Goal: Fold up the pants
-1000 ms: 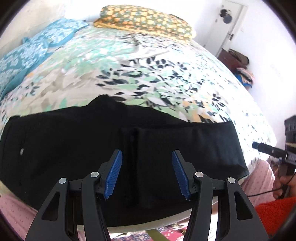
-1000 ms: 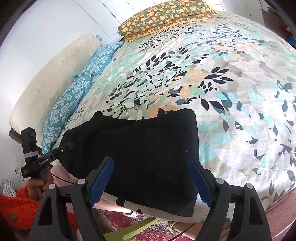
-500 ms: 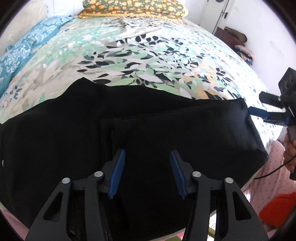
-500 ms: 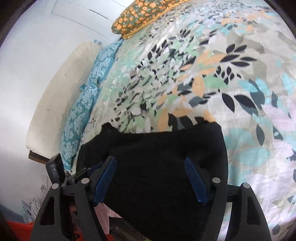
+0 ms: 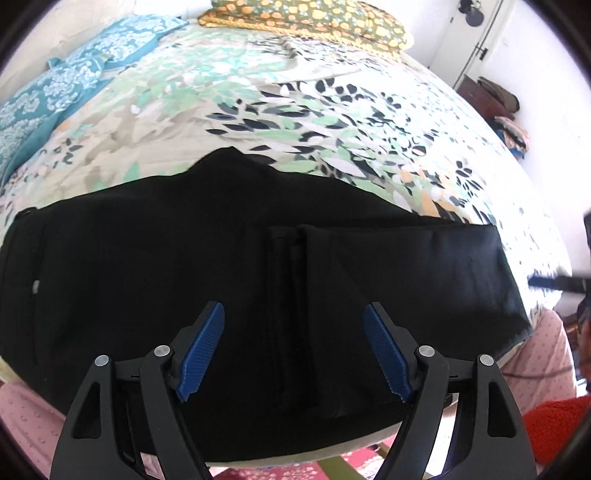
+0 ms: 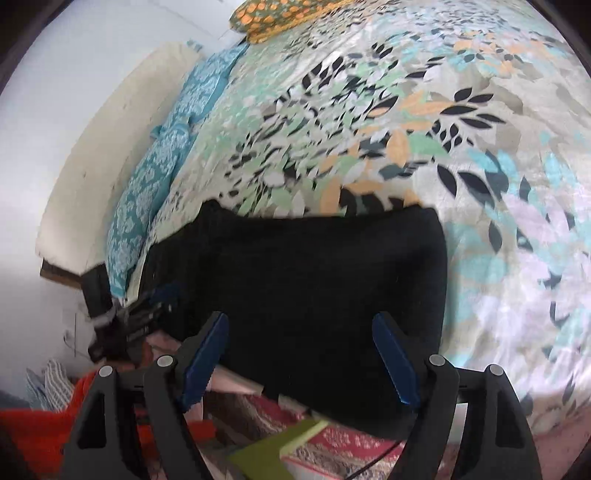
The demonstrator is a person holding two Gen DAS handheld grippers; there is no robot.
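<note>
Down at the near edge of the bed [image 5: 332, 122]: black pants [image 5: 207, 258], folded into a wide band lying across the leaf-print bedspread, one layer lapped over another with a lengthwise seam near the middle. Left hand-held gripper [image 5: 293, 350] poised over that seam, jaws opening and spread wide, blue pads clear of the cloth on either side, nothing clamped. Right hand-held gripper [image 6: 299, 356] over the end of the pants [image 6: 314, 280] seen from the other side, jaws likewise wide and parting a little further, cloth behind the gap but not pinched. Blurred at the left edge of the right wrist view, the other gripper [image 6: 147, 314]. Teal patterned pillows [image 5: 74, 74] along one side of the bed, a yellow-spotted pillow [image 5: 314, 18] at the far end. Patterned red rug [image 6: 332, 443] below the mattress edge. Bit of red fuzzy sleeve [image 5: 554, 428] at lower right in the left wrist view.
</note>
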